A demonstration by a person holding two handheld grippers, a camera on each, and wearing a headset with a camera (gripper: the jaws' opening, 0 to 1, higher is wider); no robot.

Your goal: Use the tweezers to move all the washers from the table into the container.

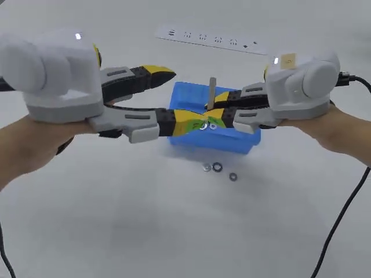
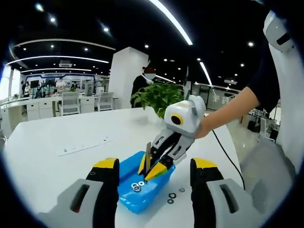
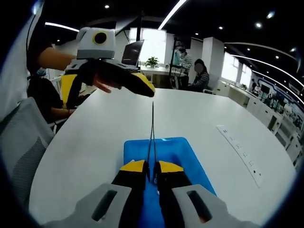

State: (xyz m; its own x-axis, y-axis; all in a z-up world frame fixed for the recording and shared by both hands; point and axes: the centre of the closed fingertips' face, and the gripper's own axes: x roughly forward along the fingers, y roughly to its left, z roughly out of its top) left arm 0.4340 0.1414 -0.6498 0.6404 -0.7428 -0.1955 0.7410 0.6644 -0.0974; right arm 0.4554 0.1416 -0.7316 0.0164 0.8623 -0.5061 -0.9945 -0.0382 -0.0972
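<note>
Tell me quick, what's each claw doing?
Left gripper: open, holding nothing.
Right gripper: shut on the thin silver metal tweezers, over the blue plastic container.

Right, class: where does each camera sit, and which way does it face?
Head view: on the person's head, looking down at the blue container; left hand and right hand show.
Left gripper view: on the left gripper, facing the right gripper; own open jaws show.
Right gripper view: on the right gripper, facing the left; own jaws hold tweezers.
Shared: all three show the container.
</note>
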